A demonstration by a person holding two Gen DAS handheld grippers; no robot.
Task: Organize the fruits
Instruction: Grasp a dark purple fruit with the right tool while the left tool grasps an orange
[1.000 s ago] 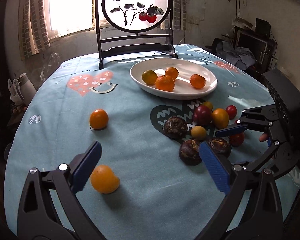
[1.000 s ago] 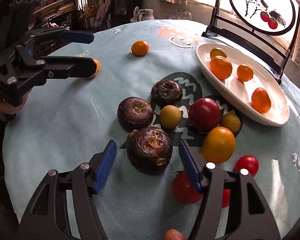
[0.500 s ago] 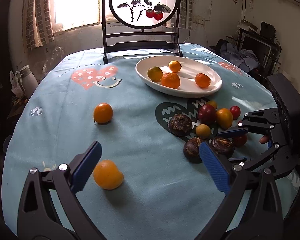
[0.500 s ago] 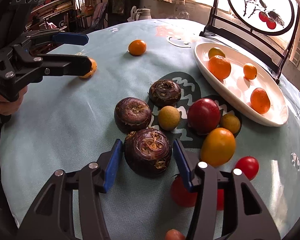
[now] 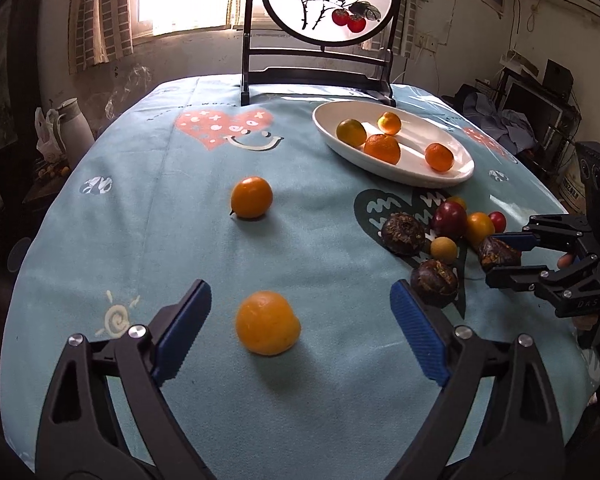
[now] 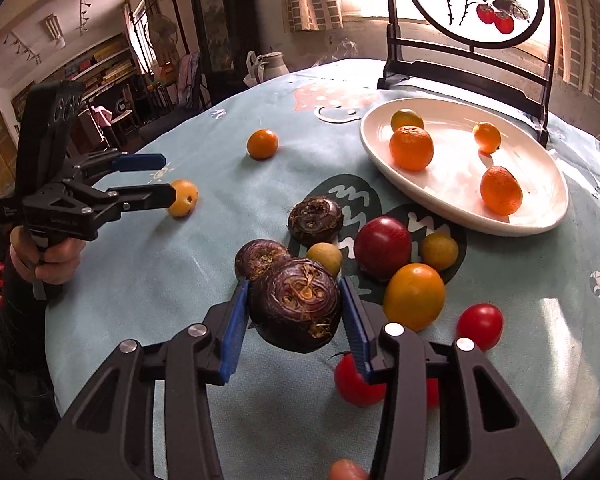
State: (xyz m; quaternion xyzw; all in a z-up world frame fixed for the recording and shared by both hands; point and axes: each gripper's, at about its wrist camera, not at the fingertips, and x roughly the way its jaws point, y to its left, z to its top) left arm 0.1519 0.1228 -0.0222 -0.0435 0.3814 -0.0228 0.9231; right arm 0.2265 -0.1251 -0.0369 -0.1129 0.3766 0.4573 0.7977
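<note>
My right gripper (image 6: 294,320) is shut on a dark purple water chestnut (image 6: 296,304) and holds it above the cloth; it also shows in the left wrist view (image 5: 498,252). My left gripper (image 5: 300,320) is open around an orange fruit (image 5: 267,328) that lies on the cloth between its fingers, not touching them. A second orange (image 5: 251,197) lies farther back. A white oval plate (image 5: 404,168) holds several oranges. Two more water chestnuts (image 6: 315,219), red, yellow and small tan fruits (image 6: 414,296) cluster near the plate.
A black framed round screen (image 5: 320,32) stands at the table's far edge behind the plate. The round table has a light blue cloth (image 5: 180,220). Red tomatoes (image 6: 480,326) lie near the right gripper. Furniture surrounds the table.
My right gripper has closed on the water chestnut and lifted it. My left gripper has shifted so the near orange sits between its open fingers.
</note>
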